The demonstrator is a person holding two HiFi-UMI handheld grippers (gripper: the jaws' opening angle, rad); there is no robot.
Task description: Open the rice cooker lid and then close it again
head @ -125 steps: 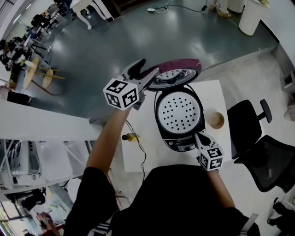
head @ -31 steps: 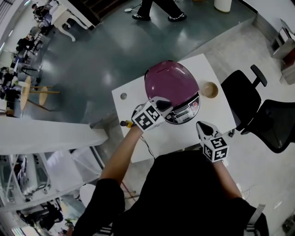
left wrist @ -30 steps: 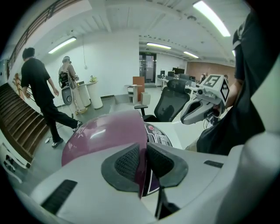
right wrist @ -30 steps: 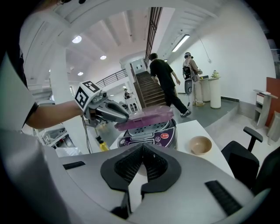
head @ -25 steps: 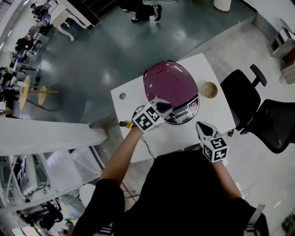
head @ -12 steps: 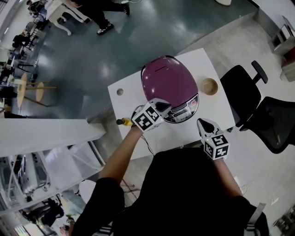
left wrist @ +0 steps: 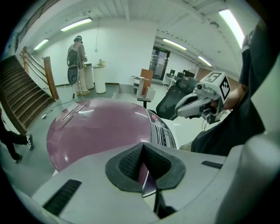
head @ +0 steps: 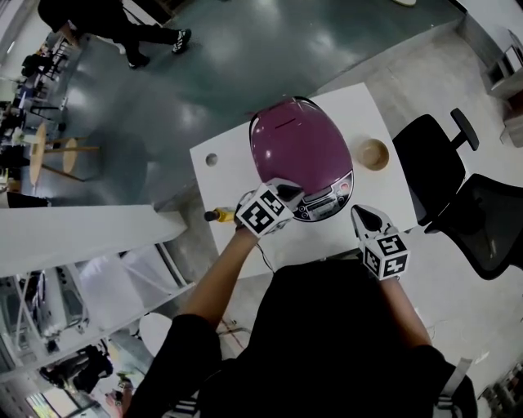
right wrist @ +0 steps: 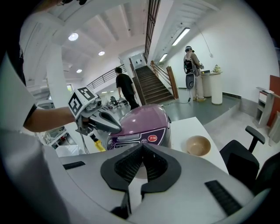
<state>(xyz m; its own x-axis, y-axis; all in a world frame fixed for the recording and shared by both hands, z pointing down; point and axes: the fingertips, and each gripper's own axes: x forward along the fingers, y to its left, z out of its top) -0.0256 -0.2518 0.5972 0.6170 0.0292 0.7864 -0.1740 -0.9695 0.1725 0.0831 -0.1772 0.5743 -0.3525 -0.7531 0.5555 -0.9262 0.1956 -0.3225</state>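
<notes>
The rice cooker stands on the white table with its purple lid down. My left gripper is shut and empty, and its tips rest on the lid's front edge just above the control panel. In the right gripper view the left gripper touches the cooker at the front of the lid. The right gripper hovers shut and empty over the table's near right part, short of the cooker. It also shows in the left gripper view as the right gripper.
A small wooden bowl sits to the right of the cooker. A yellow-handled tool lies at the table's left edge, near a round hole. Black office chairs stand to the right. People stand and walk on the dark floor beyond.
Five seconds ago the lid stood open, held up by the left gripper; now it is down. Over the last second the left gripper sank slightly onto the lid's front. A walker crossed leftward.
</notes>
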